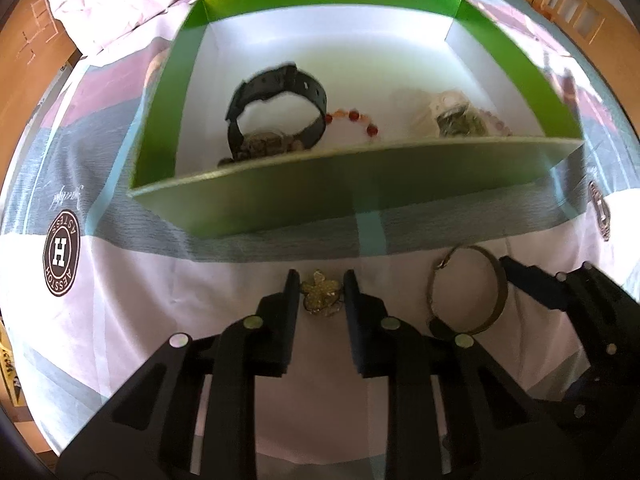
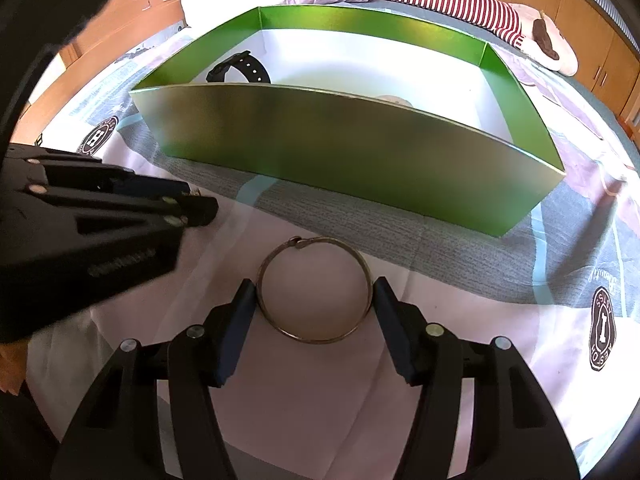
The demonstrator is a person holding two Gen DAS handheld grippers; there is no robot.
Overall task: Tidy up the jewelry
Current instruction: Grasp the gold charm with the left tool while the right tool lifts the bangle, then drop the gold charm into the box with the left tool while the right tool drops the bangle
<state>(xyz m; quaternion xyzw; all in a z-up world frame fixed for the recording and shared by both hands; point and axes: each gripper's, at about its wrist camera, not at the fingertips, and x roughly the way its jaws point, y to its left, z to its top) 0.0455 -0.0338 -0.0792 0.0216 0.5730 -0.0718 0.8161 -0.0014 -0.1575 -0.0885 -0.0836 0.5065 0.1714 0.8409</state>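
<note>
- Gold flower brooch [image 1: 320, 294] sits between your left gripper's [image 1: 321, 280] narrowed jaws, at six o'clock from the green box [image 1: 360, 200].
- Your right gripper [image 2: 316, 300] brackets the bangle [image 2: 316, 290]; contact unclear.

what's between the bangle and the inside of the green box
Only the box's near wall: the bangle lies on the bedsheet just in front of it, between the right gripper's fingers, so it must be lifted over the rim.
</note>
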